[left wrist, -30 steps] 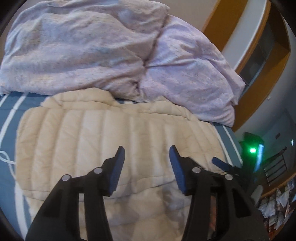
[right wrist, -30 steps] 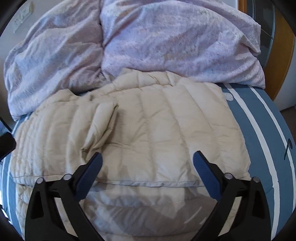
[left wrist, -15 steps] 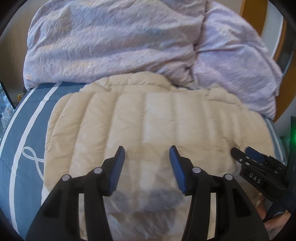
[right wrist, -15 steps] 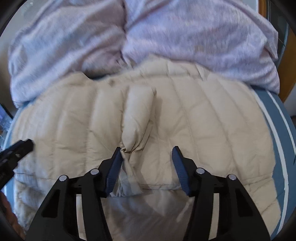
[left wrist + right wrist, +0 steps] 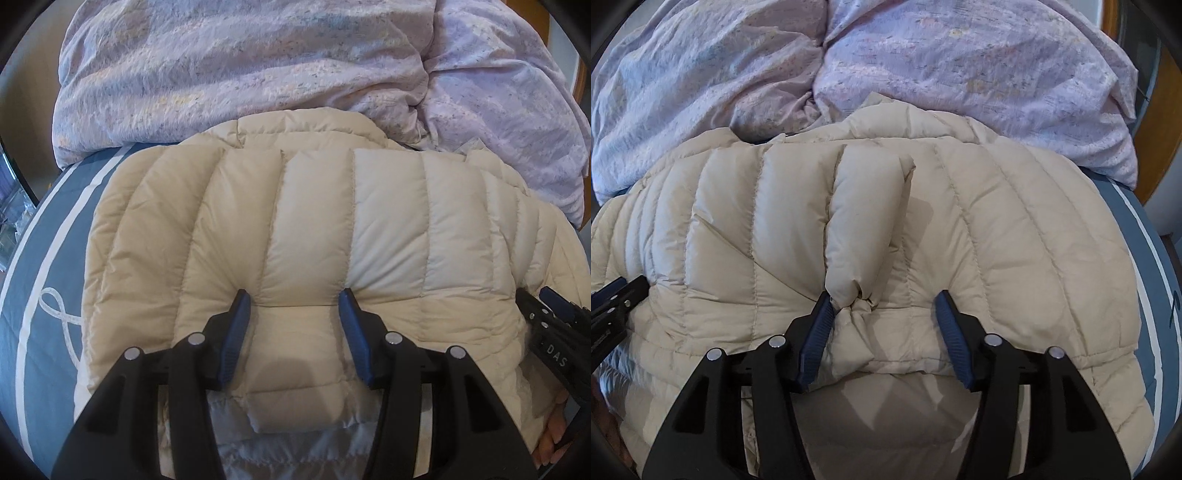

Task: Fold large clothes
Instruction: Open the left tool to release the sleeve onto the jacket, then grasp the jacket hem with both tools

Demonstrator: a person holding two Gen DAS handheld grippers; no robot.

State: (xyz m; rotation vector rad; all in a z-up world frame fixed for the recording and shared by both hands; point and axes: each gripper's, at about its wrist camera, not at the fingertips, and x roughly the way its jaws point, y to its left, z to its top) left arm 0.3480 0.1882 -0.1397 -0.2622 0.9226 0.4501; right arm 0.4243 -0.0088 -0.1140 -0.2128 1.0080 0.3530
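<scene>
Surroundings: one lilac duvet [image 5: 258, 70] is heaped at 12 o'clock, touching the far edge of the jacket; under both lies one blue sheet [image 5: 48, 236] with white stripes.
Jacket: one beige puffer jacket [image 5: 369, 229] lies folded on the sheet.
Left gripper [image 5: 291, 317]: half open, fingers pressed into the puffy near edge.
Right gripper [image 5: 884, 314]: half open, its left finger touches one sleeve cuff [image 5: 855, 295]; nothing clamped.

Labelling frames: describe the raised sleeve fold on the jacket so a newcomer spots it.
On the blue striped bed, below the lilac duvet, lies a beige puffer jacket. The sleeve fold is the single puffed tube standing above its flat quilting, ending bunched at the right claw.
</scene>
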